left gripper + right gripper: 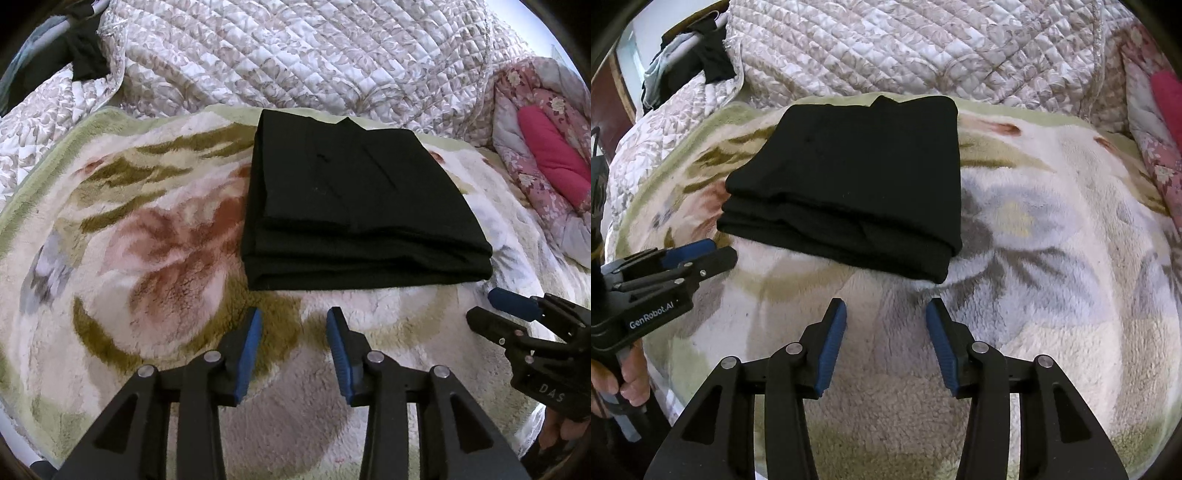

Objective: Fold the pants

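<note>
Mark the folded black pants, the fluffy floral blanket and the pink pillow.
Folded black pants [354,199]: left wrist view, top layer's middle.
Fluffy floral blanket [147,240]: left wrist view, bare patch left of the pants.
Pink pillow [554,155]: left wrist view, its middle.

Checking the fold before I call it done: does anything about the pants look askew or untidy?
Mostly tidy. The black pants lie as a compact stack on the fleece blanket. One small flaw: a bit of fabric pokes past the far edge. Both grippers, left and right, are open and clear of it.

pants [354,192]: matt blk cloth | blanket [147,240]: fuzzy fleece | quilt [295,55]: stitched cloth
</note>
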The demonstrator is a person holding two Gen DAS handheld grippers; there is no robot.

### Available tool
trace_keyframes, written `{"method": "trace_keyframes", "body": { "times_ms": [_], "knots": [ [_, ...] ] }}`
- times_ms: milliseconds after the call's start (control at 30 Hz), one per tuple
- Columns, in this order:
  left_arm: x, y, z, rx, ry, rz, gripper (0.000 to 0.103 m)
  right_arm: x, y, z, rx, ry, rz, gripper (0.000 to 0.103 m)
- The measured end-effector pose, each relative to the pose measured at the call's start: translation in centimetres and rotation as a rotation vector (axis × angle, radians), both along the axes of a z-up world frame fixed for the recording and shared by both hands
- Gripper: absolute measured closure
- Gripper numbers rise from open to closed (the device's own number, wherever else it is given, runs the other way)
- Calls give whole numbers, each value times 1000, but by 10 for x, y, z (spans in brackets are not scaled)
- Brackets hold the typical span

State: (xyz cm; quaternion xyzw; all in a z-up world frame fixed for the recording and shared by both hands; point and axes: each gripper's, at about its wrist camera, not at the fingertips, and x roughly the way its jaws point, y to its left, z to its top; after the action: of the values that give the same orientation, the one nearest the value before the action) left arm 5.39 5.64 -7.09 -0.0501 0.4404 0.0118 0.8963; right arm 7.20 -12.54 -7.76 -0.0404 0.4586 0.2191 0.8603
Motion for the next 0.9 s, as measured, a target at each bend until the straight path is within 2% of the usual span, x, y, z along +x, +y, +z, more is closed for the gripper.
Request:
{"method": "trace_keyframes", "body": {
  "times_ms": [900],
  "knots": [
    [1, -6, -5, 14, 0, -29, 44, 1, 2, -2, -1, -3, 4, 52]
  ]
}}
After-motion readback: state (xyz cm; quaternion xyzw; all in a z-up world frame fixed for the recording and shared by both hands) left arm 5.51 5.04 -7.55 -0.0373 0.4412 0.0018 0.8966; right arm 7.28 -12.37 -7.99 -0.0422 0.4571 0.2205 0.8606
